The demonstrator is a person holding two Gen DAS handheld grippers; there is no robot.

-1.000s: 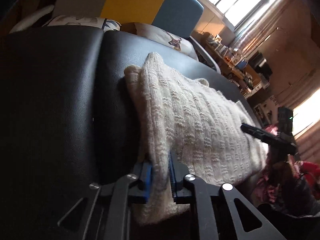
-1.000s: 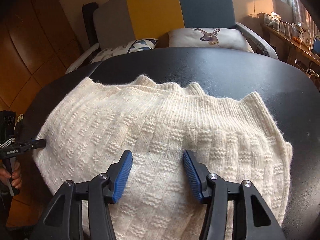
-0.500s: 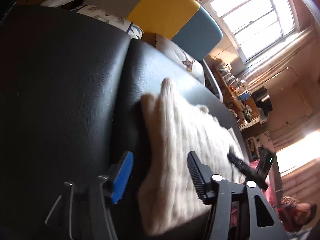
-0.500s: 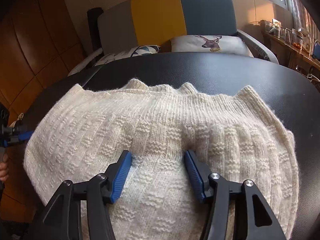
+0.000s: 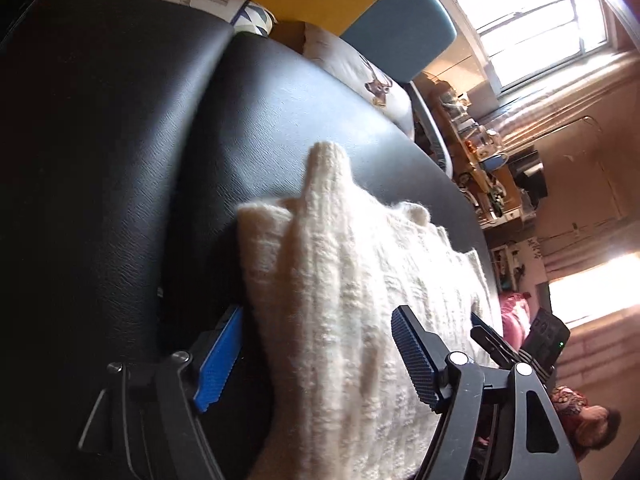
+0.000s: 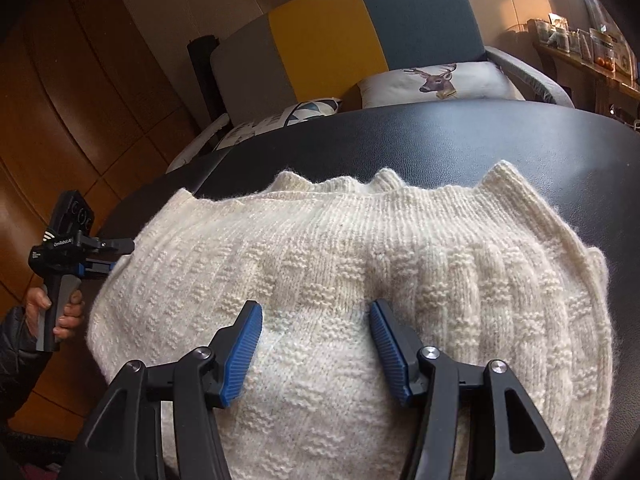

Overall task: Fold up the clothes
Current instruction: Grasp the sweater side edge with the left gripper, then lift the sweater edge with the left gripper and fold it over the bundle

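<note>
A folded cream knit sweater [image 6: 352,280] lay on the black padded table [image 6: 480,140]. Your right gripper [image 6: 316,340] rested spread wide on its middle, gripping nothing, likely pinning the fold. Your left gripper [image 5: 316,356], equally wide and empty, straddled the sweater's side edge. A striped sofa [image 6: 360,28] with cushions stood beyond, obstructing nothing.

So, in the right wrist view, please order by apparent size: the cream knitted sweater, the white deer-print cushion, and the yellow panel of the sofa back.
1. Cream knitted sweater, by far the largest; it is also nearest the camera.
2 and 3. Yellow panel of the sofa back and white deer-print cushion look about alike; I would not rank them.
</note>
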